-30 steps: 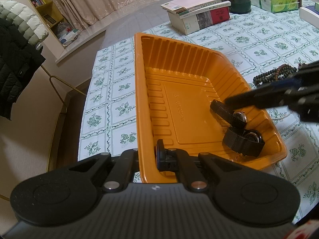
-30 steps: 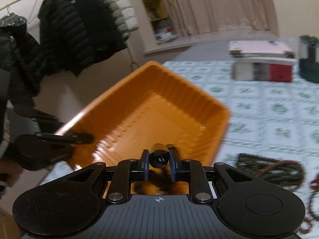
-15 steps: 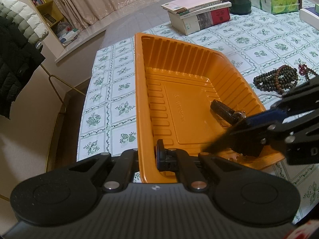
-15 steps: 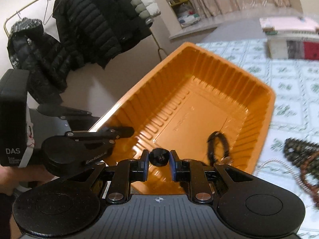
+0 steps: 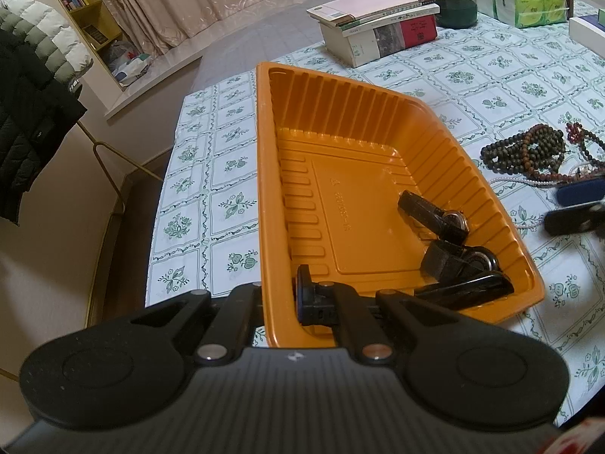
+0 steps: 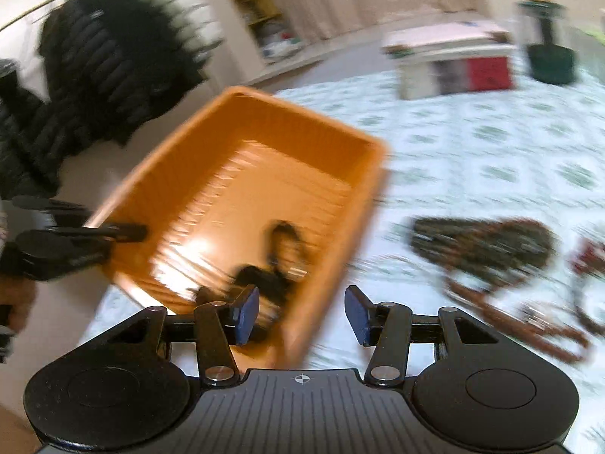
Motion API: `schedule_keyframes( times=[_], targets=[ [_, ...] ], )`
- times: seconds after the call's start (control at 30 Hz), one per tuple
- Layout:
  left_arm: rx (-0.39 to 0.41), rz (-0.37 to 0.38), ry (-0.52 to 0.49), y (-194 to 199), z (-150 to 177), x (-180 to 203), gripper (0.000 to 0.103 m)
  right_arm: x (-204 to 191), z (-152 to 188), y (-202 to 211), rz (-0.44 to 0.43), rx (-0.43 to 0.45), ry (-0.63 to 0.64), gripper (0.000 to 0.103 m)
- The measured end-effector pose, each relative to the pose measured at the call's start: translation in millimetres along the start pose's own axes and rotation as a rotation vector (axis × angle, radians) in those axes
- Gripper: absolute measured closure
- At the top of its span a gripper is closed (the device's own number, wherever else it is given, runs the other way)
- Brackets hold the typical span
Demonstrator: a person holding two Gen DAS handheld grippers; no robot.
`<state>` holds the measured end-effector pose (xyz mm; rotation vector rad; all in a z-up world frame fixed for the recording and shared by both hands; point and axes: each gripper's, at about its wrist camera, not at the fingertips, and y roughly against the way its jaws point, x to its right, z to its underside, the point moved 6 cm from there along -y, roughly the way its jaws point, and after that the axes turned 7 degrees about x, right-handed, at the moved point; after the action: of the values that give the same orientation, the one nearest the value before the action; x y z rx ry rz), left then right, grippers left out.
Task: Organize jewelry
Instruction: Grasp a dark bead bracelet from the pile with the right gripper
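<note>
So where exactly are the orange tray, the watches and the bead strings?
Tray (image 5: pixel 340 121): left wrist view, far ribbed wall.
Watches (image 5: pixel 453 257): left wrist view, black strap of the middle watch.
Bead strings (image 5: pixel 525 151): left wrist view, dark coiled beads on the tablecloth.

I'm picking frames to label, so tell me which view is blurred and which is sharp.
Right wrist view: heavily motion-blurred, orange tray and beads smeared, only the right gripper crisp. Left wrist view: sharp, watches clear, fisheye bending at the edges.
</note>
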<state>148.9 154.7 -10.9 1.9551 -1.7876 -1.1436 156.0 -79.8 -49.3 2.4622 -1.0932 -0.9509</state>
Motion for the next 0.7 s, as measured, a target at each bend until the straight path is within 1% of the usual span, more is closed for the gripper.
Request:
schedule_keyframes(
  times=[0.17, 0.27, 0.37, 0.43, 0.53, 0.7],
  targets=[
    [0.0, -0.003, -0.001, 1, -1, 1, 0.1, 54, 12, 41, 0.163, 0.048, -0.051, 0.053],
    [0.001, -0.003, -0.001, 1, -1, 1, 0.1, 83, 15, 66, 0.28, 0.089, -0.04, 0.053],
    [0.001, -0.006, -0.003, 2, -1, 1, 0.1, 106, 19, 82, 0.381, 0.103, -0.024, 0.053],
    [0.001, -0.007, -0.004, 2, -2, 1, 0.1, 119, 20, 89, 0.419, 0.11, -0.022, 0.053],
    [-0.001, -0.01, -0.007, 3, -2, 2, 0.1, 134, 19, 96, 0.449, 0.125, -0.03, 0.053],
    [-0.003, -0.013, -0.011, 4, -3, 2, 0.1, 149, 10, 87, 0.493, 0.132, -0.003, 0.053]
  ],
)
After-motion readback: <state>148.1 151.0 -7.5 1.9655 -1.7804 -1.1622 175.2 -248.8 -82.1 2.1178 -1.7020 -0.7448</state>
